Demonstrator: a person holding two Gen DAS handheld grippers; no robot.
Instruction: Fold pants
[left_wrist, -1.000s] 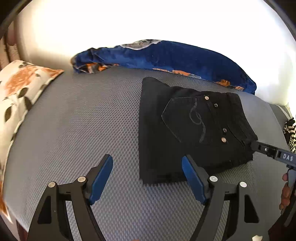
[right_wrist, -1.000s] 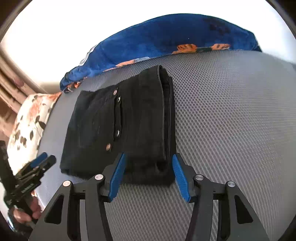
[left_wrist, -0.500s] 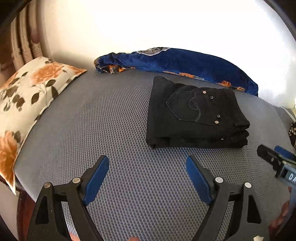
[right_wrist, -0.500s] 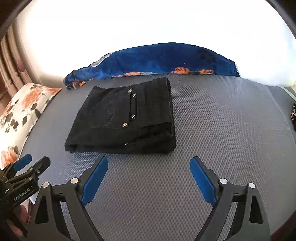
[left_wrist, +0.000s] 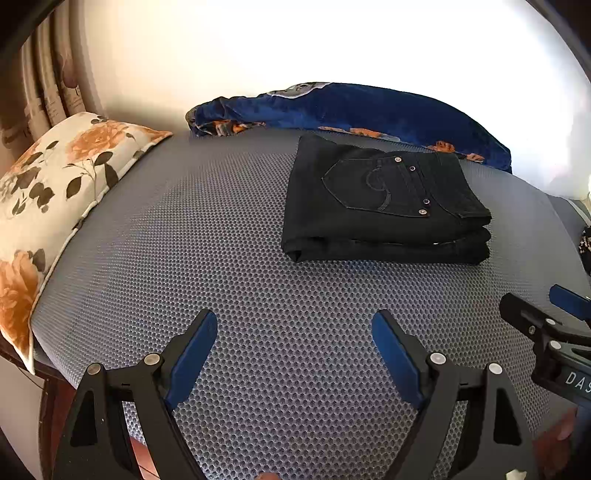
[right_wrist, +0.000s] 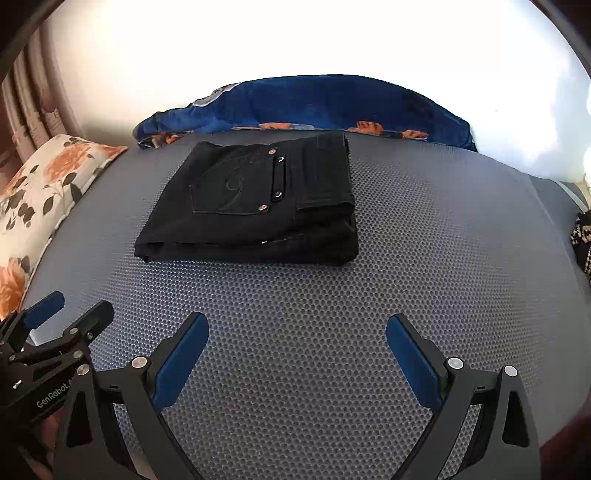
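A: Pants (left_wrist: 384, 206) first: black denim, folded into a squat rectangular bundle, back pocket with curled stitching and metal rivets on top. They lie on the grey mesh mattress (left_wrist: 258, 295), ahead of both grippers and apart from them.

B: And the grippers?

A: The left gripper (left_wrist: 294, 354) has its blue pads spread wide, nothing between them; the bundle sits ahead and a little to its right. The right gripper (right_wrist: 297, 354) is likewise spread and empty, with the bundle ahead and slightly to its left.

B: So what does the step call for?

A: I judge the folding done. Doing it well now means leaving the stack alone and keeping both tools low and clear, so a finger doesn't catch the layered edge facing us. Denim is stiff enough to hold its creases, and the dimpled mesh should grip it.

B: Surroundings?

A: Beyond the pants, a plush blue blanket with orange flowers (right_wrist: 314, 107) is bunched along the far edge. Far left of both grippers, a cream pillow printed with orange roses (left_wrist: 55, 192).
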